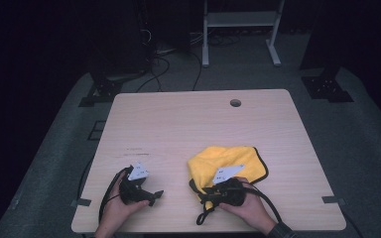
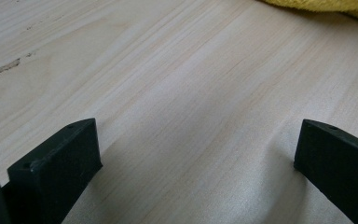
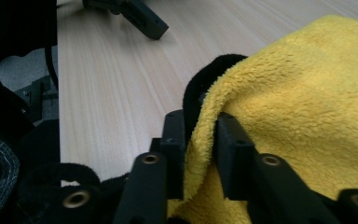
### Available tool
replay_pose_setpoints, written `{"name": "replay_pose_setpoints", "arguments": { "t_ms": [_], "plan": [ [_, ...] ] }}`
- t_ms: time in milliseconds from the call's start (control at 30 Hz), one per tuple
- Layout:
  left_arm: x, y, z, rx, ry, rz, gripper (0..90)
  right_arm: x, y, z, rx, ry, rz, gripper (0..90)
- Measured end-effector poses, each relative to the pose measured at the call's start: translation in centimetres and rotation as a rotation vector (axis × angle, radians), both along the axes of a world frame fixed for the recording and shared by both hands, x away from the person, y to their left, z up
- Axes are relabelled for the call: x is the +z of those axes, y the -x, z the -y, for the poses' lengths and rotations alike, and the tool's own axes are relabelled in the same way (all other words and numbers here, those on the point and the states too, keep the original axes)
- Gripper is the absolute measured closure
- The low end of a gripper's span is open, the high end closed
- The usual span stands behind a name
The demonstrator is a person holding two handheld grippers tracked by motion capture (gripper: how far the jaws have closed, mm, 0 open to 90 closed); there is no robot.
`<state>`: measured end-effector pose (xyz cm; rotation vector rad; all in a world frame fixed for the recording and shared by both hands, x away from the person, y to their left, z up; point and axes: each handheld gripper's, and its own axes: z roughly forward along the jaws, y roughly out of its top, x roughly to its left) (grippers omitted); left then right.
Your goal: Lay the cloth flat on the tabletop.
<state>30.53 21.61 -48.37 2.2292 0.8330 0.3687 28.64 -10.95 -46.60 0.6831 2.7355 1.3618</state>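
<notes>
A yellow cloth (image 1: 228, 159) with black trim lies bunched on the wooden table (image 1: 178, 124), right of centre near the front edge. My right gripper (image 1: 201, 194) sits at the cloth's near left corner. In the right gripper view its jaws are shut on a fold of the cloth's (image 3: 307, 93) edge, and the right gripper (image 3: 200, 140) has yellow pile squeezed between the pads. My left gripper (image 1: 152, 195) rests low over bare wood at the front left, pointing right. Its jaws stand wide open, and the left gripper (image 2: 196, 149) has nothing between them. A strip of the cloth (image 2: 326, 5) shows beyond it.
A round cable hole (image 1: 235, 103) sits near the table's far edge. Tape tabs (image 1: 82, 202) mark the front corners. Beyond the table are a white rack frame (image 1: 240, 29) and floor cables (image 1: 158, 64). The left gripper (image 3: 140, 16) shows farther off in the right gripper view.
</notes>
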Motion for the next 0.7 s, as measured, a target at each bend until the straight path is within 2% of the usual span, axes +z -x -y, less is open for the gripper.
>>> {"name": "replay_pose_setpoints", "arguments": {
  "t_ms": [33, 67, 100, 133, 167, 233, 300, 433, 500, 700],
  "plan": [
    [0.0, 0.0, 0.0, 0.000, 0.000, 0.000, 0.0, 0.1, 0.1, 0.0, 0.011, 0.000, -0.001, 64.5],
    [0.0, 0.0, 0.0, 0.000, 0.000, 0.000, 0.0, 0.1, 0.1, 0.0, 0.011, 0.000, -0.001, 64.5],
    [0.0, 0.0, 0.0, 0.000, 0.000, 0.000, 0.0, 0.2, 0.4, 0.1, 0.015, -0.001, 0.006, 59.1],
    [0.0, 0.0, 0.0, 0.000, 0.000, 0.000, 0.0, 0.2, 0.4, 0.1, 0.015, -0.001, 0.006, 59.1],
    [0.0, 0.0, 0.0, 0.000, 0.000, 0.000, 0.0, 0.2, 0.8, 0.2, 0.022, 0.011, 0.017, 54.4],
    [0.0, 0.0, 0.0, 0.000, 0.000, 0.000, 0.0, 0.2, 1.0, 0.2, 0.025, 0.020, 0.025, 53.2],
    [0.0, 0.0, 0.0, 0.000, 0.000, 0.000, 0.0, 0.1, 1.8, 0.5, 0.030, 0.041, 0.044, 48.3],
    [0.0, 0.0, 0.0, 0.000, 0.000, 0.000, 0.0, 0.0, 2.4, 0.9, 0.031, 0.049, 0.036, 44.5],
    [0.0, 0.0, 0.0, 0.000, 0.001, 0.000, 0.0, -0.2, 3.3, 1.2, 0.041, 0.069, 0.040, 40.4],
    [0.0, 0.0, 0.0, -0.001, -0.003, -0.002, 0.0, -0.4, 4.3, 1.7, 0.048, 0.099, 0.059, 39.0]
  ]
}}
